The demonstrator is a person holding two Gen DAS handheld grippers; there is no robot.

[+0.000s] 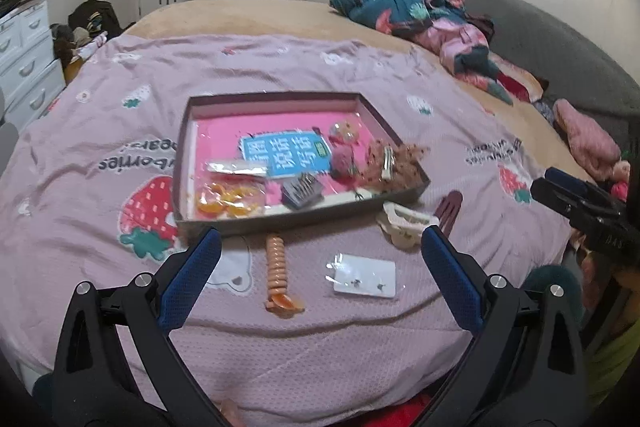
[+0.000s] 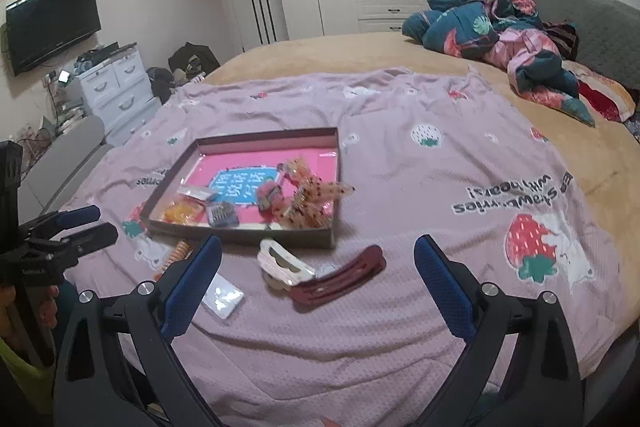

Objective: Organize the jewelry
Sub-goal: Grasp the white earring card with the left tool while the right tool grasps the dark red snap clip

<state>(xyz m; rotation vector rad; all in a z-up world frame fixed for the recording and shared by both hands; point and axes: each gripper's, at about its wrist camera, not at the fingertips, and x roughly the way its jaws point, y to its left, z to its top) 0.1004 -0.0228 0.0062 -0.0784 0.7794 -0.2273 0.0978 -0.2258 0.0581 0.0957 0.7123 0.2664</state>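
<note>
On the pink blanket (image 1: pixel 120 115) lies a shallow box (image 1: pixel 208 223) with a pink floor, holding a blue card (image 1: pixel 286 153), an orange packet (image 1: pixel 230 201) at its seven o'clock corner, a grey comb clip (image 1: pixel 302 189) and fuzzy brown hair pieces (image 1: pixel 394 159) (spilling over the four o'clock rim). Outside, toward six o'clock, rest an orange coil tie (image 1: pixel 277 267), an earring card (image 1: pixel 366 275), a cream claw clip (image 2: pixel 280 261) and a maroon clip (image 2: pixel 340 277). Left gripper (image 1: pixel 320 247) and right gripper (image 2: pixel 318 255) both hover spread wide, holding nothing.
</note>
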